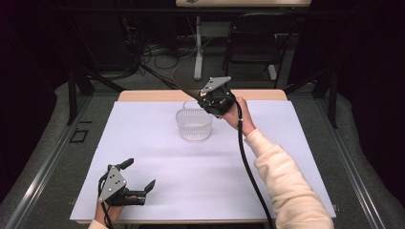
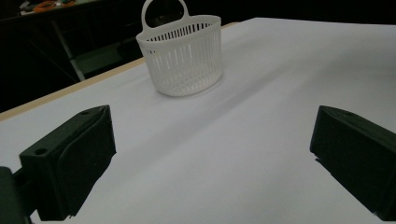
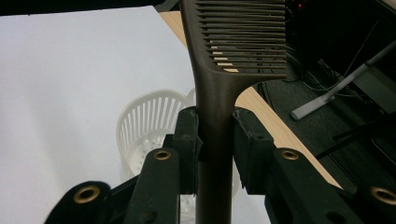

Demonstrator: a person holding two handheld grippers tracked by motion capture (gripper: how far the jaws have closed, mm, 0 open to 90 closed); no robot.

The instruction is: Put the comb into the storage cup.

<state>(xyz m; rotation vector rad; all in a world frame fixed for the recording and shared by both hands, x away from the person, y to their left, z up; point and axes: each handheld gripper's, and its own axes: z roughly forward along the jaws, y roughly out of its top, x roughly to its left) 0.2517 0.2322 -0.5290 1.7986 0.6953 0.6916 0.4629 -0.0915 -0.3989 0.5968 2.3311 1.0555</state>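
Note:
A dark brown comb (image 3: 219, 70) is clamped by its handle between the jaws of my right gripper (image 3: 215, 135), teeth end up and away. In the high view that gripper (image 1: 205, 98) hangs just above the right rim of a white slatted plastic basket (image 1: 194, 124), and the comb (image 1: 184, 83) slants up to the left past the table's far edge. The basket (image 3: 144, 126) lies right below the jaws. My left gripper (image 1: 141, 174) rests near the front left of the table, jaws wide open with nothing between them, facing the basket (image 2: 182, 53).
A white sheet (image 1: 157, 162) covers the table, whose wooden far edge (image 1: 143, 95) shows behind it. Beyond the table stand a black chair (image 1: 255, 43), a table leg (image 1: 197, 47) and loose cables on the floor. A cable (image 1: 248, 167) trails from the right gripper along the sleeve.

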